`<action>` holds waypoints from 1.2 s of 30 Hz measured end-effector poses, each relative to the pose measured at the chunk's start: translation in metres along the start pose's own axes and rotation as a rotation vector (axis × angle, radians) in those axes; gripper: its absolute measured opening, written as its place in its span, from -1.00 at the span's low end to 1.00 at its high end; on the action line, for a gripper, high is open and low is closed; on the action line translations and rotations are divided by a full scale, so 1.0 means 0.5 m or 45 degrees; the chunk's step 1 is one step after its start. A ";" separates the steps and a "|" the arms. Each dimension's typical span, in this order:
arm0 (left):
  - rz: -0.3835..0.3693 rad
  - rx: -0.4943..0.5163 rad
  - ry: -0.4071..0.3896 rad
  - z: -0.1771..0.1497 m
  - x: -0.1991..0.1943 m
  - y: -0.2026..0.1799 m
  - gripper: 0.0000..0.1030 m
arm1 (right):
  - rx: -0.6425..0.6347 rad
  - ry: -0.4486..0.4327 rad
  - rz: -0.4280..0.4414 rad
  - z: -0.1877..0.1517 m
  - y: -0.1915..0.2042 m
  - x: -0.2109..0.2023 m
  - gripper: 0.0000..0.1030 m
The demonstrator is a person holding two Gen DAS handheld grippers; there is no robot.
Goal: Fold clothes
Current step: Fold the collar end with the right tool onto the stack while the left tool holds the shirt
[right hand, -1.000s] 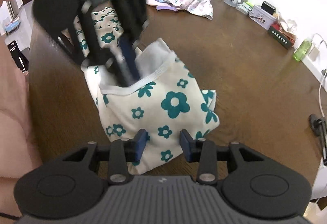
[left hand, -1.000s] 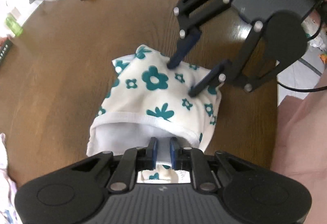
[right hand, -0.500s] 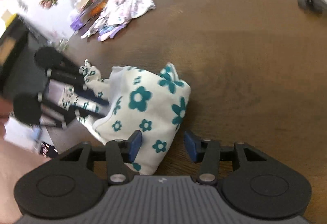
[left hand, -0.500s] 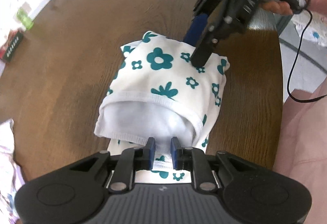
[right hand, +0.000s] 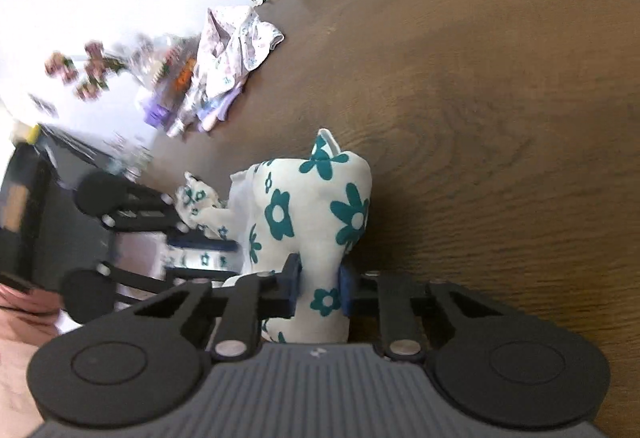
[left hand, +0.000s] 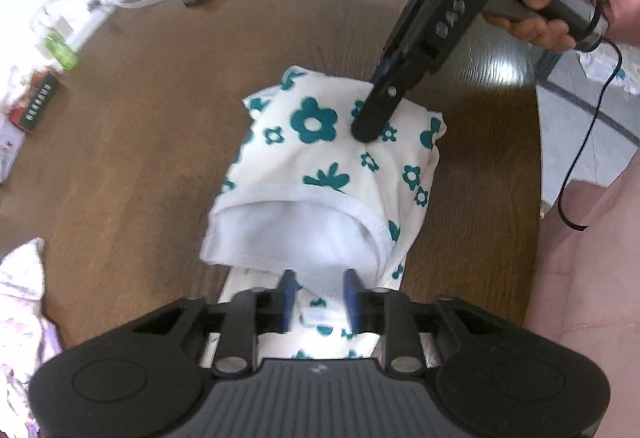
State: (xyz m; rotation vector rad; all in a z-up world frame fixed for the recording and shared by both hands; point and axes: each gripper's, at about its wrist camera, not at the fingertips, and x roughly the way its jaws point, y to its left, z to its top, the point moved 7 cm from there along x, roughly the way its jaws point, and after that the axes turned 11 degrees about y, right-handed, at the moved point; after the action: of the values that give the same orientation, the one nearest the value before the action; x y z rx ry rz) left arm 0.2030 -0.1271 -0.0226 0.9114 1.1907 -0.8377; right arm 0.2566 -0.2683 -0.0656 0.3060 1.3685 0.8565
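Observation:
A white garment with teal flowers (left hand: 320, 166) lies partly folded on the brown wooden table (left hand: 152, 110). My left gripper (left hand: 318, 292) stands at its near white hem with the fingers apart, cloth lying between them. My right gripper (right hand: 320, 288) is closed on a bunched fold of the same garment (right hand: 316, 206). In the left wrist view the right gripper (left hand: 372, 122) comes down from the upper right onto the far end of the garment. In the right wrist view the left gripper (right hand: 200, 254) is at the left with cloth between its fingers.
A pile of pale printed clothes (right hand: 236, 50) lies farther back on the table, and its edge shows in the left wrist view (left hand: 20, 298). Small boxes, a green bottle (left hand: 60, 50) and cables lie along the far rim. The table edge and pink fabric (left hand: 584, 278) are at the right.
My left gripper's fingers have spread apart from their grip on the hem. My right gripper has turned, dropped onto the far end and closed on a fold of the garment.

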 end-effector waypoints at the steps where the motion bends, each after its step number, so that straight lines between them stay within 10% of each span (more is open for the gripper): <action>1: 0.018 -0.004 -0.016 -0.008 -0.014 0.003 -0.22 | -0.019 0.010 -0.059 0.002 0.010 -0.007 -0.67; 10: 0.087 -0.133 -0.017 -0.122 -0.034 0.016 -0.21 | -0.358 0.137 -0.745 0.043 0.120 -0.112 -0.67; 17: 0.095 -0.258 -0.002 -0.205 0.023 0.041 -0.21 | -0.656 0.348 -1.095 0.054 0.258 -0.039 -0.66; 30: 0.005 -0.322 -0.189 -0.266 0.034 0.040 -0.16 | -0.546 0.385 -0.950 0.037 0.341 0.157 -0.65; 36: -0.010 -0.342 -0.209 -0.260 0.044 0.052 -0.11 | -0.447 0.331 -0.722 0.009 0.334 0.180 -0.21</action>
State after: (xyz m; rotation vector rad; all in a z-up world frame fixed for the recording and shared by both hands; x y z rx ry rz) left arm 0.1798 0.0009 -0.0571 0.6076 1.1311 -0.7233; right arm 0.1985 -0.0933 -0.0213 -0.4632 1.4096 0.6504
